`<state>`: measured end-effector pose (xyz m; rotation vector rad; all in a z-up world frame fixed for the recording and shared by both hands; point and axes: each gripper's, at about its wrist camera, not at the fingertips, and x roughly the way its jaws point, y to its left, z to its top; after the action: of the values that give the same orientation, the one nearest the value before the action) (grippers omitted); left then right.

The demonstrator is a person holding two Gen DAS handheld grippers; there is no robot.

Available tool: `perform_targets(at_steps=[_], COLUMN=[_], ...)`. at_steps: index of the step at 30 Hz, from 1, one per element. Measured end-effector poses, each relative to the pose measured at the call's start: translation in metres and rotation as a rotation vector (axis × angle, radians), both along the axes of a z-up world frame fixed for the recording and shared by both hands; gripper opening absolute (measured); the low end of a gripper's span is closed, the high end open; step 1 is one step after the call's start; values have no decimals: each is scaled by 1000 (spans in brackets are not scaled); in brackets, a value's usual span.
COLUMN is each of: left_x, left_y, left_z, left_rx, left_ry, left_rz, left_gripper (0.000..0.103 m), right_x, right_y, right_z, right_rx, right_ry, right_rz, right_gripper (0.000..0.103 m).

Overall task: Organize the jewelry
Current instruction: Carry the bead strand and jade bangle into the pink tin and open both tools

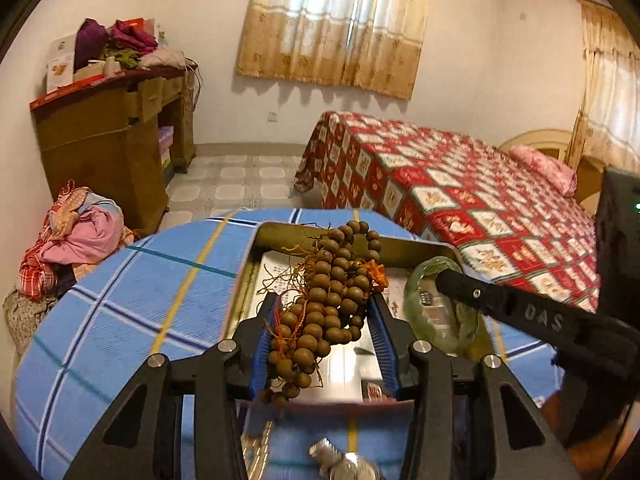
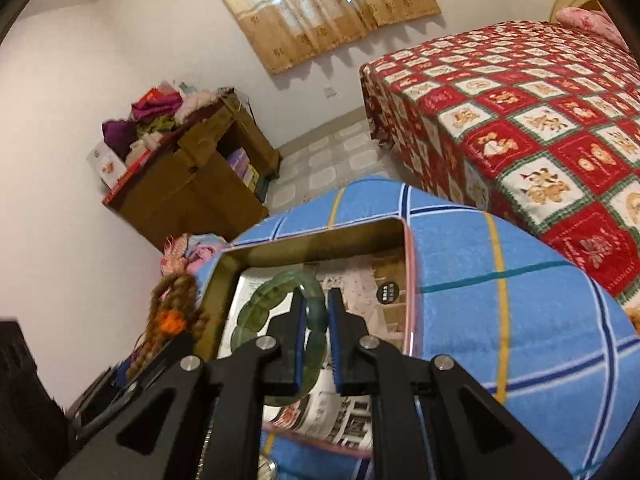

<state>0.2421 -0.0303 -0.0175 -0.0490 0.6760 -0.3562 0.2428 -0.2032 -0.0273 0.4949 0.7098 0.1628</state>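
My left gripper (image 1: 326, 304) is shut on a bunched brown wooden bead necklace (image 1: 326, 300) with an orange tassel, held over an open metal tin (image 1: 280, 236) on the blue plaid cloth. The beads also show at the left of the right wrist view (image 2: 172, 320). My right gripper (image 2: 314, 304) is shut on a green jade bangle (image 2: 276, 300), held just above the tin's paper-lined floor (image 2: 360, 280). In the left wrist view the bangle (image 1: 416, 300) and a right gripper finger (image 1: 500, 300) sit at the tin's right side.
A silver wristwatch (image 1: 344, 464) lies on the blue plaid cloth (image 1: 120, 300) near the tin's front edge. A bed with a red checked cover (image 2: 540, 120) stands to the right. A brown cabinet (image 1: 108, 140) piled with clothes stands at the back left.
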Motion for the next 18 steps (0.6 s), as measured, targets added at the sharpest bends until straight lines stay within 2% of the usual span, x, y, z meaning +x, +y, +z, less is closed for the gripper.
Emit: perform_targets(at_steps=[4, 7, 9, 11, 13, 14, 16, 17, 18], left_x=[11, 15, 17, 19, 22, 23, 21, 19, 15], left_y=[-10, -12, -14, -17, -17, -17, -13, -11, -7], left_z=[-11, -18, -22, -25, -26, -24, -15, -10, -1], left_rx=[66, 87, 94, 110, 110, 100, 68, 58, 46], left_ry=[4, 9, 18, 19, 31, 41, 42, 34, 13], left_rz=[-5, -5, -6, -1, -5, -14, -17, -8, 12], left_gripper=[45, 45, 45, 46, 48, 50, 62, 72, 75], right_x=[6, 6, 5, 1, -8, -12, -19, -24, -27], right_y=[1, -2, -2, -2, -4, -7, -13, -16, -17], right_z=[-10, -15, -14, -10, -2, 1, 9, 13, 16], right_rx=[-27, -21, -8, 10, -6, -12, 3, 16, 21], right_ry=[2, -8, -25, -51, -105, -122, -134, -140, -144], right_rz=[4, 5, 18, 25, -16, -34, -53, -58, -61], right_gripper=[15, 20, 27, 52, 62, 62, 62, 62, 62])
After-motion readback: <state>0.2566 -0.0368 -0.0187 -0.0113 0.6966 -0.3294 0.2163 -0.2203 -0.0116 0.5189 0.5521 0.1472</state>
